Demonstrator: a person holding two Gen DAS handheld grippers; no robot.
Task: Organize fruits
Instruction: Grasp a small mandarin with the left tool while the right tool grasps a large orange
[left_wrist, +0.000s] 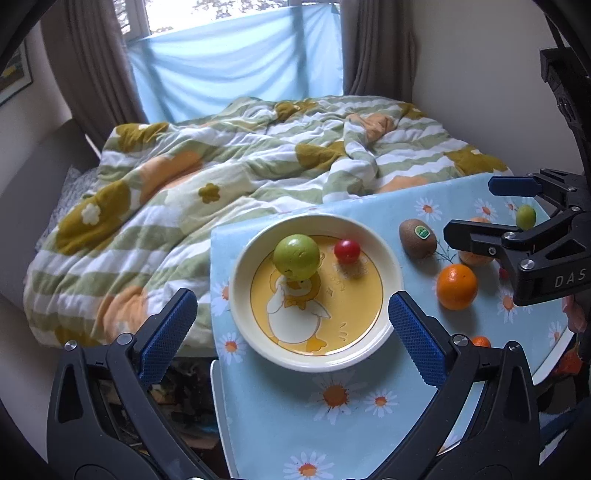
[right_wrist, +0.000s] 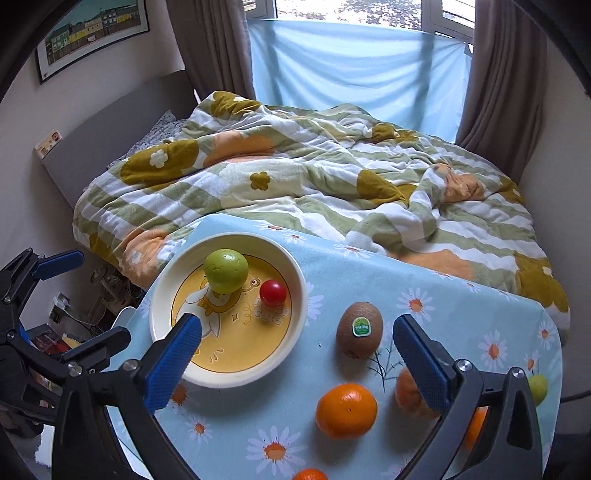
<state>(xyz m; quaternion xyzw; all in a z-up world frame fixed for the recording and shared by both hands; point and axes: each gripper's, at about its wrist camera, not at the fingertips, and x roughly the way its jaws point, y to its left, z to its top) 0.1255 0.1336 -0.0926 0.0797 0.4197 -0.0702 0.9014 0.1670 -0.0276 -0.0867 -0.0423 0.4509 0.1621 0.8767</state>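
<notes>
A cream plate (left_wrist: 384, 258) (right_wrist: 301, 291) with a yellow duck print holds a green apple (left_wrist: 296, 256) (right_wrist: 226, 270) and a small red fruit (left_wrist: 347, 251) (right_wrist: 273, 292). A kiwi (left_wrist: 417, 237) (right_wrist: 359, 335), an orange (left_wrist: 456, 286) (right_wrist: 346, 410), a second orange (right_wrist: 406, 397) and a small green fruit (left_wrist: 525, 216) (right_wrist: 537, 386) lie on the daisy tablecloth. My left gripper (left_wrist: 291, 326) is open and empty, over the plate's near side. My right gripper (right_wrist: 295, 354) is open and empty, above the cloth between plate and kiwi; it also shows in the left wrist view (left_wrist: 476, 208).
The small table (right_wrist: 461, 295) with the blue daisy cloth stands against a bed with a green striped quilt (left_wrist: 221, 177) (right_wrist: 314, 177). Another orange piece (right_wrist: 309, 474) lies at the near edge. Clutter and a socket sit on the floor (right_wrist: 62, 306) to the left.
</notes>
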